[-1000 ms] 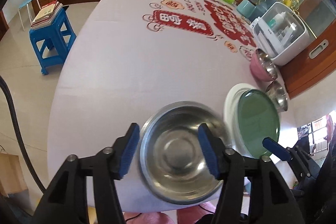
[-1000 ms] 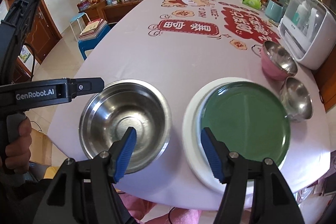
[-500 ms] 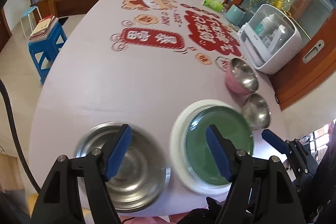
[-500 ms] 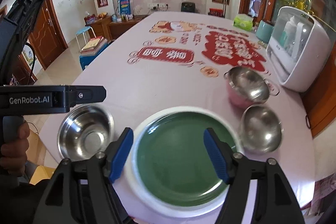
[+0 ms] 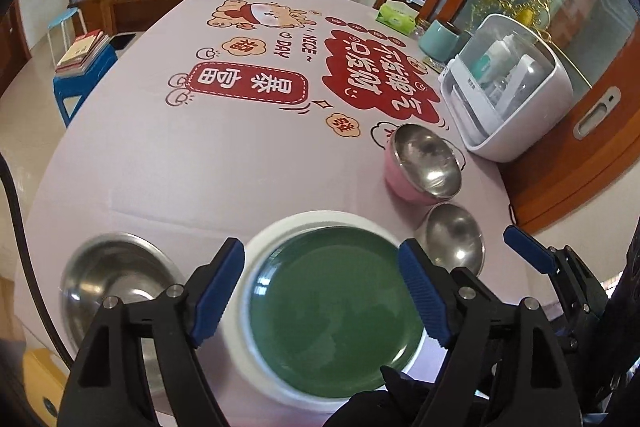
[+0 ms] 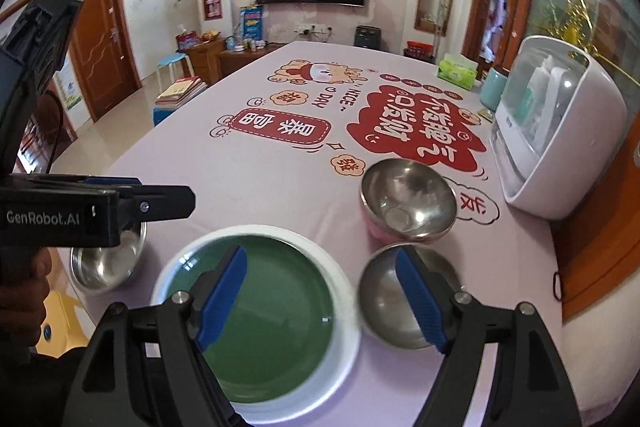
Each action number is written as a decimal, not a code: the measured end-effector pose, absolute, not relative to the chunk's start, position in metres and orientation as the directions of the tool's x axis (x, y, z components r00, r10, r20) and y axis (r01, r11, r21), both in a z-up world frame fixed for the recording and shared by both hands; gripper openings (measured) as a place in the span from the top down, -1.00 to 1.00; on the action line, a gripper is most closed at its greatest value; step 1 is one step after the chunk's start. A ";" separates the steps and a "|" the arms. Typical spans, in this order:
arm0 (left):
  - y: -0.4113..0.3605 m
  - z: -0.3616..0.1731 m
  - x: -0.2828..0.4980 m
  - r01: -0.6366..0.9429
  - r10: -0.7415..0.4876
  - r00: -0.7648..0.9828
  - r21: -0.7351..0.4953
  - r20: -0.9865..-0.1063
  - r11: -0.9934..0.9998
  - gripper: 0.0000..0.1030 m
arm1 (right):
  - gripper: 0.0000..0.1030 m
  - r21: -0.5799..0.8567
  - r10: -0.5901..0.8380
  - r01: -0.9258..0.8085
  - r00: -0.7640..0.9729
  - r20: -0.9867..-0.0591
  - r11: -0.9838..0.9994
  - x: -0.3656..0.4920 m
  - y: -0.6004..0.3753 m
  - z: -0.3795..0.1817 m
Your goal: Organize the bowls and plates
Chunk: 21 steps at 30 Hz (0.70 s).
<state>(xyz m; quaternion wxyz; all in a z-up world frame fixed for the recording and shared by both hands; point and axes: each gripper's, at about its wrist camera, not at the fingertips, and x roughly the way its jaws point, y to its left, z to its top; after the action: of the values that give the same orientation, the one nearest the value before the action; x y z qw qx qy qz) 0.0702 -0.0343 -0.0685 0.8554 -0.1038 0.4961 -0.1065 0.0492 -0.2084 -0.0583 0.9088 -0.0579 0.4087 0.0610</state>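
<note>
Both views have been swung rightward off the large steel bowl (image 5: 116,283), and each hand-held gripper, left (image 5: 320,291) and right (image 6: 320,299), has just been opened empty over the green plate (image 5: 332,311), likely for stacking.

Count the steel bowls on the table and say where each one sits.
3. A large steel bowl left of the green plate; a small steel bowl right of it; a pink-sided steel bowl just behind that. None looks hidden.
</note>
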 end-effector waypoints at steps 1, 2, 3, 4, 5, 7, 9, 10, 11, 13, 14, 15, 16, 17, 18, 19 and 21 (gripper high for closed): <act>-0.041 -0.069 0.069 0.066 -0.281 0.488 -0.286 -0.826 0.956 -0.53 | -0.50 -0.058 0.070 -0.170 0.659 -0.749 0.984 0.049 -0.212 -0.058; -0.045 -0.070 0.068 0.059 -0.278 0.490 -0.287 -0.826 0.956 -0.55 | -0.50 -0.061 0.079 -0.188 0.659 -0.748 0.980 0.049 -0.217 -0.059; -0.049 -0.071 0.068 0.050 -0.274 0.492 -0.288 -0.826 0.956 -0.56 | -0.50 -0.063 0.085 -0.197 0.658 -0.748 0.978 0.049 -0.220 -0.059; -0.054 -0.073 0.067 0.040 -0.272 0.494 -0.290 -0.826 0.956 -0.57 | -0.50 -0.063 0.093 -0.210 0.656 -0.749 0.976 0.050 -0.225 -0.060; -0.060 -0.074 0.067 0.026 -0.269 0.494 -0.296 -0.827 0.955 -0.59 | -0.50 -0.063 0.100 -0.220 0.654 -0.750 0.973 0.051 -0.230 -0.061; -0.069 -0.077 0.067 0.004 -0.264 0.493 -0.302 -0.829 0.953 -0.61 | -0.50 -0.061 0.112 -0.237 0.650 -0.751 0.970 0.053 -0.239 -0.062; -0.074 -0.078 0.069 -0.011 -0.259 0.496 -0.305 -0.829 0.952 -0.61 | -0.50 -0.055 0.123 -0.246 0.652 -0.748 0.968 0.055 -0.249 -0.062; -0.077 -0.077 0.070 -0.017 -0.254 0.500 -0.303 -0.828 0.953 -0.62 | -0.50 -0.051 0.128 -0.248 0.654 -0.746 0.967 0.056 -0.253 -0.063; -0.081 -0.076 0.072 -0.021 -0.248 0.506 -0.299 -0.826 0.954 -0.62 | -0.50 -0.044 0.135 -0.250 0.655 -0.743 0.967 0.057 -0.258 -0.063; -0.087 -0.075 0.076 -0.022 -0.239 0.512 -0.290 -0.825 0.957 -0.64 | -0.50 -0.026 0.146 -0.246 0.656 -0.741 0.969 0.060 -0.268 -0.065; -0.091 -0.075 0.079 -0.022 -0.231 0.511 -0.282 -0.828 0.959 -0.64 | -0.50 -0.016 0.151 -0.241 0.655 -0.740 0.970 0.062 -0.274 -0.066; -0.094 -0.075 0.082 -0.020 -0.228 0.509 -0.276 -0.830 0.961 -0.64 | -0.50 -0.003 0.156 -0.235 0.654 -0.740 0.972 0.064 -0.279 -0.067; -0.098 -0.075 0.085 -0.016 -0.225 0.506 -0.269 -0.833 0.963 -0.64 | -0.50 0.015 0.164 -0.228 0.653 -0.739 0.973 0.065 -0.284 -0.068; -0.103 -0.075 0.089 -0.013 -0.220 0.504 -0.262 -0.835 0.965 -0.64 | -0.50 0.032 0.173 -0.222 0.652 -0.738 0.974 0.065 -0.289 -0.069; -0.105 -0.074 0.091 -0.011 -0.219 0.504 -0.260 -0.835 0.966 -0.64 | -0.50 0.050 0.183 -0.216 0.651 -0.737 0.975 0.067 -0.294 -0.070; -0.110 -0.073 0.095 -0.006 -0.220 0.506 -0.258 -0.834 0.966 -0.64 | -0.50 0.071 0.192 -0.209 0.650 -0.736 0.975 0.069 -0.300 -0.072; -0.115 -0.074 0.102 -0.004 -0.216 0.505 -0.253 -0.835 0.968 -0.64 | -0.50 0.082 0.188 -0.191 0.651 -0.735 0.978 0.072 -0.306 -0.075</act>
<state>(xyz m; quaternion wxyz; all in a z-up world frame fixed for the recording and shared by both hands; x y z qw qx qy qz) 0.1022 -0.1150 -0.0740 0.8604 -0.1115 0.4934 -0.0617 0.0721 -0.3057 -0.0749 0.9087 -0.0014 0.4043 0.1043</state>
